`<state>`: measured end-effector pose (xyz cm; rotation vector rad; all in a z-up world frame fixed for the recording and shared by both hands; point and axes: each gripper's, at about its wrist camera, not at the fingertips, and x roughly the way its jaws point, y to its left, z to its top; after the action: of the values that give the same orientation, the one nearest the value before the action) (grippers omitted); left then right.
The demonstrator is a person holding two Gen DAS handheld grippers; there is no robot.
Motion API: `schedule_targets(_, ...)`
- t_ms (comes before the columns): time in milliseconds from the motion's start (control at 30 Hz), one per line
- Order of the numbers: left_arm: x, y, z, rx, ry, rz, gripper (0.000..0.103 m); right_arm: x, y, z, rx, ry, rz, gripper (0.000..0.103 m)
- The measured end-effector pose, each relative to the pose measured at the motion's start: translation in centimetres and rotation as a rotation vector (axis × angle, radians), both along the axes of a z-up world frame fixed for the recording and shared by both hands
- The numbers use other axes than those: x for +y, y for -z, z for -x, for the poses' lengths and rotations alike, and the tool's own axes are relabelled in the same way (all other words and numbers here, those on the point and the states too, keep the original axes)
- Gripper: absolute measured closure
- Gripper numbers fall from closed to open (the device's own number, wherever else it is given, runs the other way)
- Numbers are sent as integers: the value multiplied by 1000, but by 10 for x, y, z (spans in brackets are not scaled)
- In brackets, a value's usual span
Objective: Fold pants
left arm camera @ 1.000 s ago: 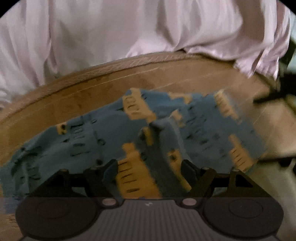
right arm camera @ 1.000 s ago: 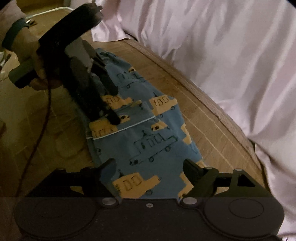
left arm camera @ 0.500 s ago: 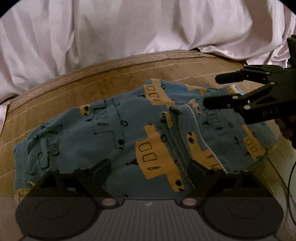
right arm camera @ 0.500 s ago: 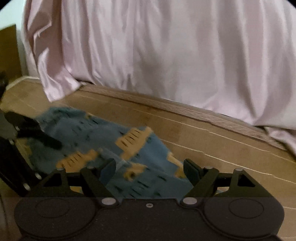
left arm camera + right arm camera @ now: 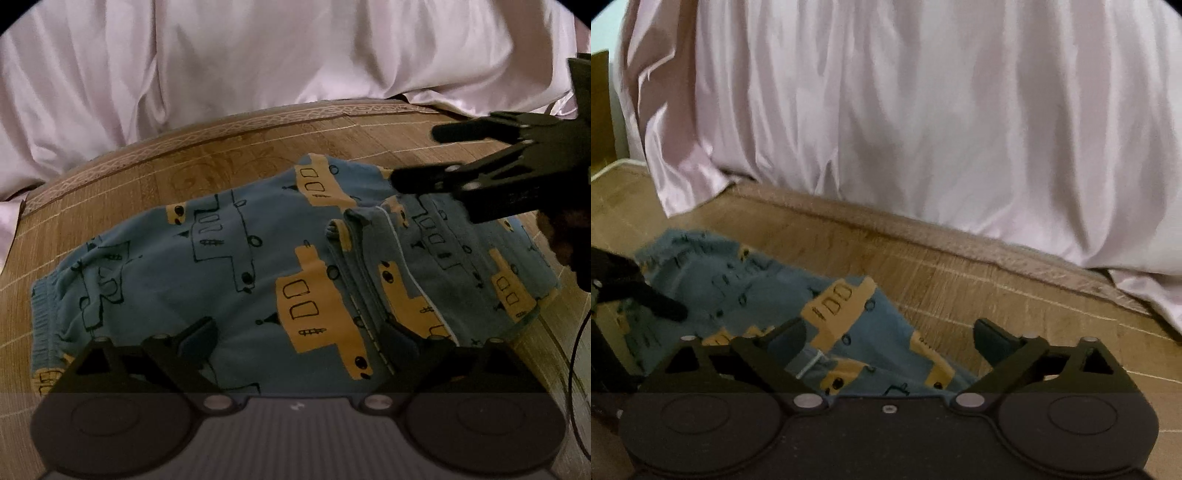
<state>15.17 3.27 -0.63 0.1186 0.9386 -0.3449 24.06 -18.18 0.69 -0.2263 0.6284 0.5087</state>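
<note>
Blue pants (image 5: pixel 229 273) printed with yellow buses lie folded on a woven mat, with a layered fold edge (image 5: pixel 365 258) running down their right half. My left gripper (image 5: pixel 297 332) is open just above the near edge of the cloth, with nothing between its fingers. My right gripper (image 5: pixel 421 157) reaches in from the right, open, above the far right part of the pants. In the right wrist view the pants (image 5: pixel 757 295) lie at the lower left, the right gripper (image 5: pixel 890 332) is open over their corner, and a left gripper finger (image 5: pixel 650 295) shows at the left edge.
The woven mat (image 5: pixel 184 173) has a patterned border at the far side. A pale pink sheet (image 5: pixel 923 129) hangs behind it and drapes onto the mat. A hand (image 5: pixel 561 240) and a thin cable (image 5: pixel 576 350) are at the right edge.
The left gripper has let go of the cloth and drawn back, and the pants now lie flat. The right gripper has swung around to face the sheet and hangs over the right end.
</note>
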Motion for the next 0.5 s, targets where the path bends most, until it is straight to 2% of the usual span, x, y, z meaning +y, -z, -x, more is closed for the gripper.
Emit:
schedule_targets(233, 2, -4, 1, 3, -25, 17, 4, -10, 1, 32, -41, 69, 56, 1)
schedule_targets(500, 10, -11, 6, -8, -99, 44, 4, -24, 7, 60, -64, 133, 67, 1)
